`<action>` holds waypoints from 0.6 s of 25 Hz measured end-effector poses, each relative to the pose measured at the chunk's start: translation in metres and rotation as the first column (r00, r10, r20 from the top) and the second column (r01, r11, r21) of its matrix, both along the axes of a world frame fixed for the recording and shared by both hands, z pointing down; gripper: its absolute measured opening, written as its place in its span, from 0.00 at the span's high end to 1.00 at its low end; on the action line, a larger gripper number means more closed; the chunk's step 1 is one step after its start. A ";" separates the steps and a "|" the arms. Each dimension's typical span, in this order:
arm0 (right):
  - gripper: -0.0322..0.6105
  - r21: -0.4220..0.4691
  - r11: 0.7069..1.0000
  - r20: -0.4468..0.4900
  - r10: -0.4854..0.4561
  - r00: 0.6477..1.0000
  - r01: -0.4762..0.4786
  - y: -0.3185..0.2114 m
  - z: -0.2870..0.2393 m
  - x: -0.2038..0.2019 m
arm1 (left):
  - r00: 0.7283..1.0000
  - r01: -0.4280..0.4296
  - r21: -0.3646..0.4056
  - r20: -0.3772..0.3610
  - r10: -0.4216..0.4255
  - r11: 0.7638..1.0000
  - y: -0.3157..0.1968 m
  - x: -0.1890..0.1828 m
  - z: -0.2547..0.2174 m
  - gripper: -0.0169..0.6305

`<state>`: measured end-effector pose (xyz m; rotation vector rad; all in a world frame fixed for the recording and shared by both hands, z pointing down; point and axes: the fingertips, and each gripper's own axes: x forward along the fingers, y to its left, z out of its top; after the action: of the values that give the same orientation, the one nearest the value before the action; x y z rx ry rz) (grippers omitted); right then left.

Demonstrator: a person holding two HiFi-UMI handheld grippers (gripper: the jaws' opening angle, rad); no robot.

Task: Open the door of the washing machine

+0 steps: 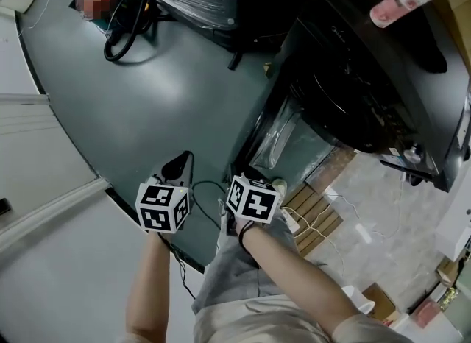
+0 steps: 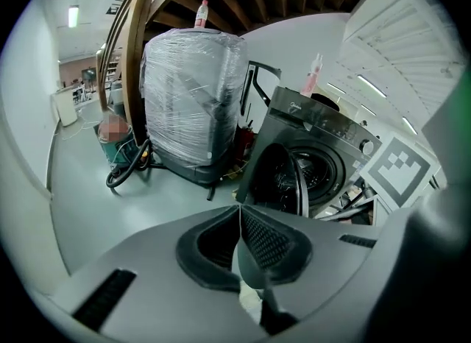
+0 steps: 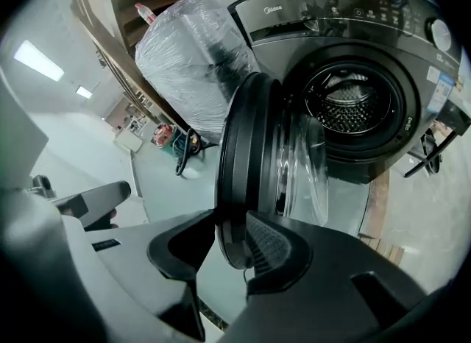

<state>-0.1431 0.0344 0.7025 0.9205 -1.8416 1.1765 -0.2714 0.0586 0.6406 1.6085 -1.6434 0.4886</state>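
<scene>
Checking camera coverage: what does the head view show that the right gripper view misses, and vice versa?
Head view only: the person's right forearm and left forearm. Right gripper view only: the perforated drum and the right gripper, jaws apart, holding nothing. Both: the washing machine with its door swung open, and the plastic-wrapped bundle beside it.

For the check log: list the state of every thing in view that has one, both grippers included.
Washing machine door, open, swung wide off the front.
Drum, exposed, no load visible inside.
Left gripper, shut, nothing between the jaws.
Right gripper, open, gripping nothing.
Bottle, upright on top of the machine.
</scene>
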 end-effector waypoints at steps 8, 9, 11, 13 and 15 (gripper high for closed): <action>0.71 -0.054 0.989 -0.025 0.133 0.991 -0.134 -0.004 0.006 -0.055 | 0.993 0.092 -0.012 0.070 -0.091 0.996 0.027 -0.063 -0.002 0.94; 0.70 -0.057 0.988 -0.026 0.145 0.989 -0.147 -0.005 0.007 -0.060 | 0.991 0.111 -0.012 0.074 -0.110 0.994 0.031 -0.072 -0.003 0.94; 0.71 -0.063 0.984 -0.026 0.164 0.986 -0.165 -0.006 0.006 -0.070 | 0.986 0.150 -0.008 0.080 -0.149 0.989 0.039 -0.089 -0.008 0.94; 0.71 -0.068 0.982 -0.021 0.173 0.985 -0.174 -0.007 0.005 -0.080 | 0.980 0.181 -0.007 0.090 -0.179 0.984 0.048 -0.104 -0.012 0.94; 0.71 -0.069 0.983 -0.012 0.169 0.986 -0.169 -0.008 0.005 -0.091 | 0.973 0.206 -0.008 0.104 -0.204 0.978 0.055 -0.116 -0.014 0.94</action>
<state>-0.2338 0.0268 0.7072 1.0559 -1.7325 1.3306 -0.3871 0.1139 0.6266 1.4004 -1.8532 0.4838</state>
